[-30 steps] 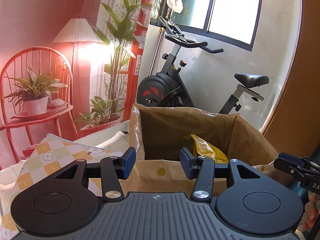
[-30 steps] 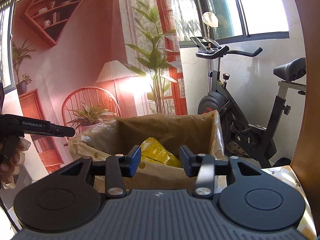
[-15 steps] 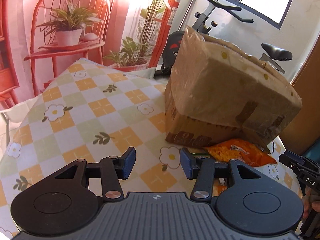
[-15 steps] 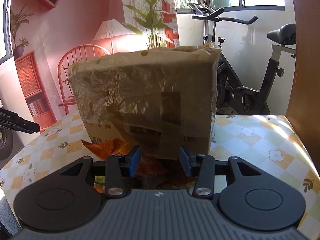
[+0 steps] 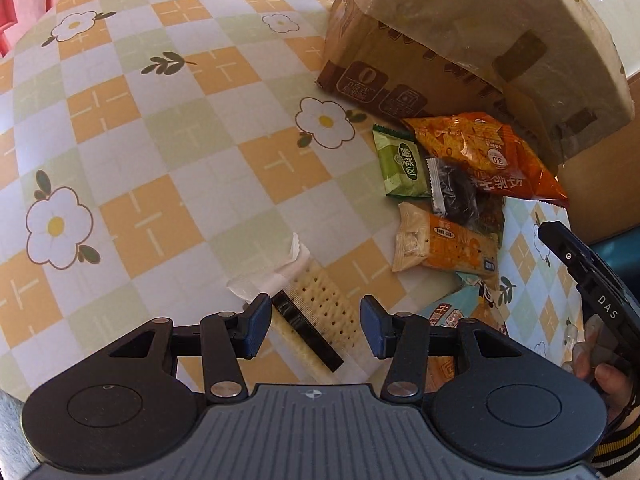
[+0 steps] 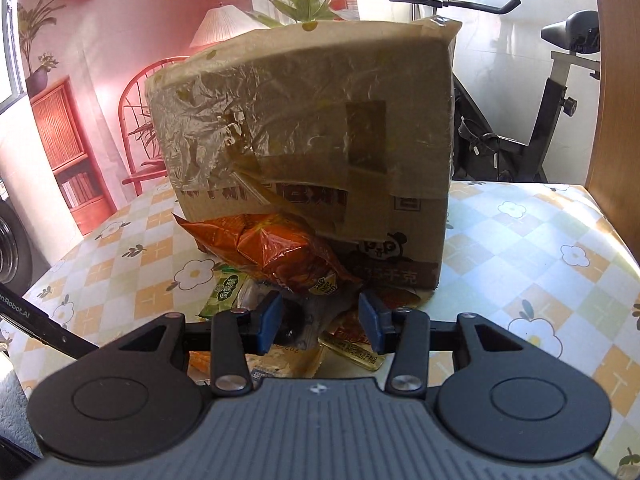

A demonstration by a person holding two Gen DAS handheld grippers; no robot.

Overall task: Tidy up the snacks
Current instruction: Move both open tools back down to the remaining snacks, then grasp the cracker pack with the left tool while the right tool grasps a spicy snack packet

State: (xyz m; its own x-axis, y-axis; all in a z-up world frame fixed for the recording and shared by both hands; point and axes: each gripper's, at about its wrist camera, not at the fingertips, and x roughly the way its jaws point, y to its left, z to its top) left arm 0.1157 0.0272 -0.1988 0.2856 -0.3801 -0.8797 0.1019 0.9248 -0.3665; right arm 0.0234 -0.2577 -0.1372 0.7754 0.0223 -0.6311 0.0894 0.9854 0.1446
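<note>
A taped cardboard box [image 5: 472, 36] stands on the checked tablecloth [image 5: 168, 128]; it also shows in the right wrist view [image 6: 312, 132]. Snack packets lie in front of it: an orange chip bag [image 5: 484, 152] [image 6: 272, 252], a green packet [image 5: 402, 162] [image 6: 226, 290], a dark packet [image 5: 456, 192], an orange biscuit pack [image 5: 448, 244] and a clear cracker pack [image 5: 316, 308]. My left gripper [image 5: 316, 326] is open, its jaws on either side of the cracker pack. My right gripper [image 6: 322, 322] is open and low over the pile, a dark packet [image 6: 316, 316] between its jaws.
A gold packet [image 6: 356, 350] lies under the right gripper. A blue-and-orange packet [image 5: 460, 312] lies right of the left gripper. An exercise bike [image 6: 532, 120] stands behind the table. A wooden panel [image 6: 620, 80] borders the right side.
Both grippers have dropped from above the box opening to the tabletop in front of it. The left has tilted down over the cracker pack; the right has come close over the snack pile.
</note>
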